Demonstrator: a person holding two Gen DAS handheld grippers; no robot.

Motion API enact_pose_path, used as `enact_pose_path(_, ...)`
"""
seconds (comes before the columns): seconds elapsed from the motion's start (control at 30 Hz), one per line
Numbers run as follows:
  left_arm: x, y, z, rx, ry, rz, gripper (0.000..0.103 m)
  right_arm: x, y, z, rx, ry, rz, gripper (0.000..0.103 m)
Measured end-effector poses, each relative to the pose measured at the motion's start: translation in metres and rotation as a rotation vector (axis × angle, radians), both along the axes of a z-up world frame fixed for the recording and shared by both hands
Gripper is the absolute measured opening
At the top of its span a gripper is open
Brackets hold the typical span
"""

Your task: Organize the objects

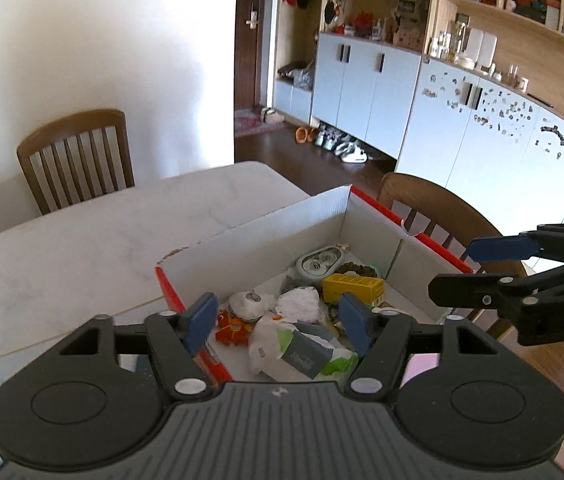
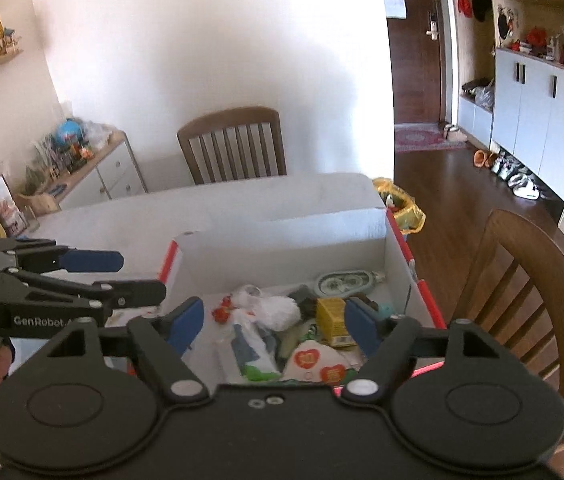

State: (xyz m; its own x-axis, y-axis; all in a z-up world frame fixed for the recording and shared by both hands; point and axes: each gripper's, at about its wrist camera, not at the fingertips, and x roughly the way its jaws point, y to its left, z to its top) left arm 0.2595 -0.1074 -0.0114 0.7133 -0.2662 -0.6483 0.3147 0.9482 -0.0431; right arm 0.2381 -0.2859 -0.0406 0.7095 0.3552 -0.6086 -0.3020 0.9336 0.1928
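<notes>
A white marble-look desk (image 1: 82, 248) is seen carrying an open white cardboard box with red edges (image 1: 266, 236), in which a yellow carton (image 1: 352, 288) and crumpled white wrappers (image 1: 300, 304) are heaped. Both the left claw (image 1: 278, 324) and the right claw (image 2: 274, 322) are held above it, jaws apart and empty.

I see the open white cardboard box (image 1: 266, 236) with red outer edges standing on the table, its flaps up. Inside lie a yellow carton (image 1: 353, 289), crumpled white tissue (image 1: 300, 304), a green-and-white packet (image 1: 306, 354) and an orange toy (image 1: 232, 330).
</notes>
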Motion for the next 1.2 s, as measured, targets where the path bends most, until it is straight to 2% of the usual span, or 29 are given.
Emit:
enact_pose_path(0.07,-0.008,0.004,0.003,-0.002,-0.022,0.000,0.078,-0.007,0.003,0.003,0.008,-0.019,-0.007,0.086)
enact_pose_path(0.27,-0.029,0.014,0.009,0.002,-0.051,-0.016,0.079,-0.027,0.008,0.008,0.054,-0.060,-0.025,0.091)
enact_pose_path(0.37,-0.038,0.018,0.009,0.002,-0.065,-0.020,0.084,-0.036,0.009,0.008,0.075,-0.079,-0.038,0.100)
enact_pose_path(0.47,-0.044,0.023,0.009,-0.001,-0.069,-0.019,0.085,-0.043,0.011,0.010,0.084,-0.097,-0.041,0.101)
enact_pose_path(0.63,-0.052,0.030,0.008,-0.017,-0.081,-0.018,0.101,-0.055,0.015,0.011,0.100,-0.111,-0.043,0.102)
enact_pose_path(0.93,-0.067,0.036,0.009,-0.042,-0.100,-0.035,0.103,-0.072,0.027,0.012,0.105,-0.134,-0.075,0.102)
enact_pose_path(1.2,-0.080,0.042,0.012,-0.063,-0.155,-0.036,0.103,-0.080,0.031,0.012,0.114,-0.131,-0.083,0.102)
